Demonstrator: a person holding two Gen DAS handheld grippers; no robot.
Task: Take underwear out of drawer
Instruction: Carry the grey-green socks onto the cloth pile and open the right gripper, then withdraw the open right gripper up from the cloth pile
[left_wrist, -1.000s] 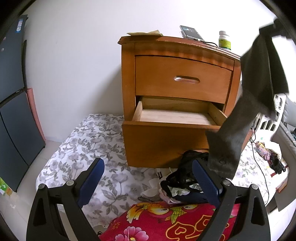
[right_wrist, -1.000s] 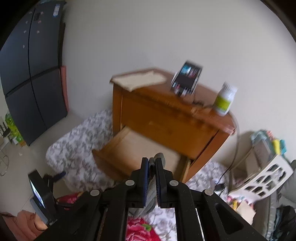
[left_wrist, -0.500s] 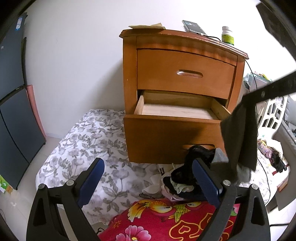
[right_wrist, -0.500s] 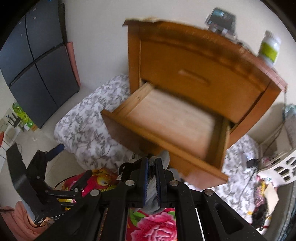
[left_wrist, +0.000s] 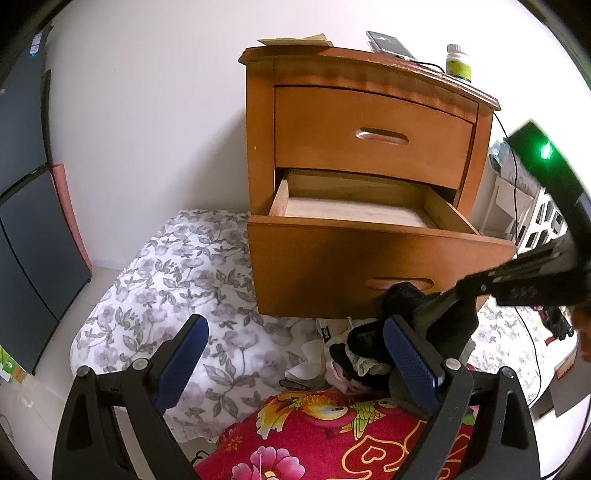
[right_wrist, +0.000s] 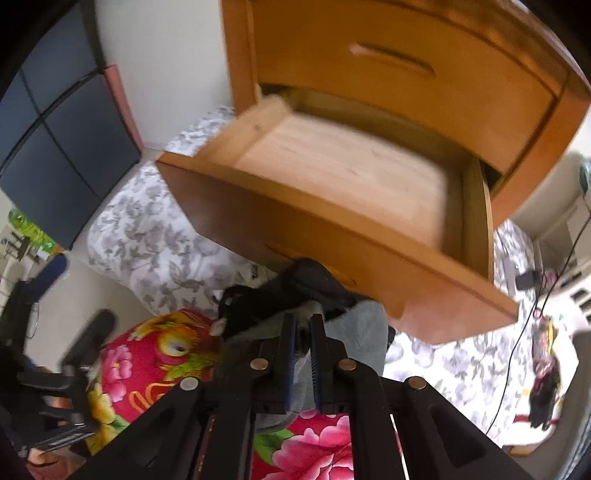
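Note:
The wooden nightstand's lower drawer (left_wrist: 369, 254) (right_wrist: 354, 177) is pulled out and shows only its bare bottom. My right gripper (right_wrist: 302, 325) is shut on a grey piece of underwear (right_wrist: 365, 325), low over a pile of dark and pale underwear (left_wrist: 365, 354) (right_wrist: 258, 299) lying in front of the drawer. From the left wrist view the right gripper (left_wrist: 436, 306) reaches in from the right onto that pile. My left gripper (left_wrist: 295, 350) is open with nothing between its fingers, just left of the pile.
A red flowered cushion (left_wrist: 332, 435) lies below the grippers on a grey floral sheet (left_wrist: 177, 280). A phone (left_wrist: 388, 42) and a bottle (left_wrist: 458, 62) stand on the nightstand. Dark cabinet doors (left_wrist: 26, 184) line the left; a white basket (left_wrist: 546, 218) and cables sit right.
The right gripper has swung down from high above the nightstand to the pile in front of the drawer, carrying the grey underwear. The left gripper has stayed open and moved slightly closer.

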